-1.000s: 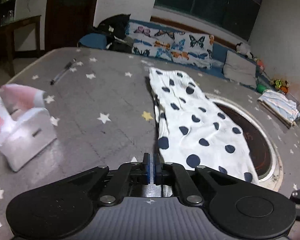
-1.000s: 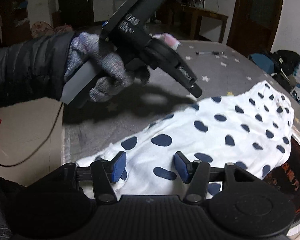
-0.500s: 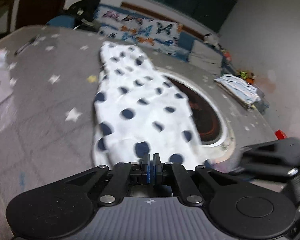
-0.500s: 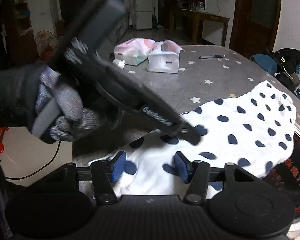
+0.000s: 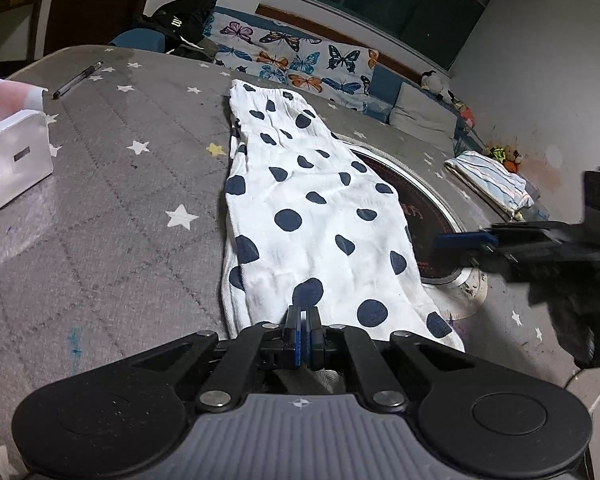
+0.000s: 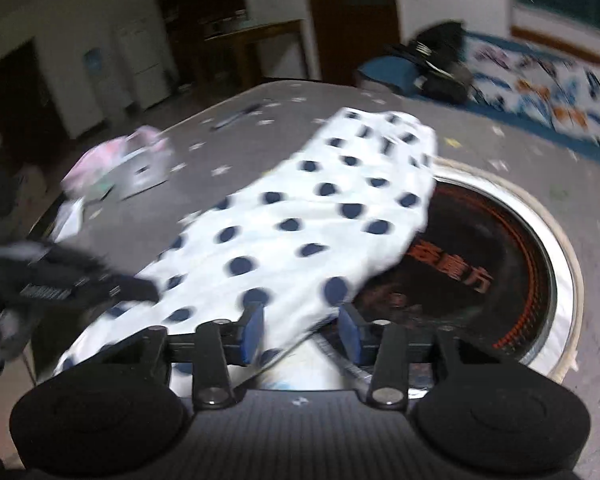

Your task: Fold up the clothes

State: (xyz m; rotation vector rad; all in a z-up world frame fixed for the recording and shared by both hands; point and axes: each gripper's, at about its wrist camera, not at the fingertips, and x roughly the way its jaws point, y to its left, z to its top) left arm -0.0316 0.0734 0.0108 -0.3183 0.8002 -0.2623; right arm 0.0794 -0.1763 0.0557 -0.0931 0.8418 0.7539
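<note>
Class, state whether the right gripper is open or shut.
Open: the right gripper shows a clear gap between its blue pads, above the polka-dot garment.

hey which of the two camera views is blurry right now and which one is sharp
Right wrist view: motion-smeared, the polka-dot garment and butterfly cushion streaked. Left wrist view: mostly sharp, dots crisp on the garment, only the right tongs at the edge blurred; fisheye bends the table edge.

The surface (image 5: 112,184) is covered with a grey cloth printed with stars. On it lie a white garment with dark dots (image 5: 312,216), a white box (image 5: 8,160), a pen (image 5: 78,79), a folded striped cloth (image 5: 488,178) and a round dark plate (image 5: 424,216) partly under the garment.
</note>
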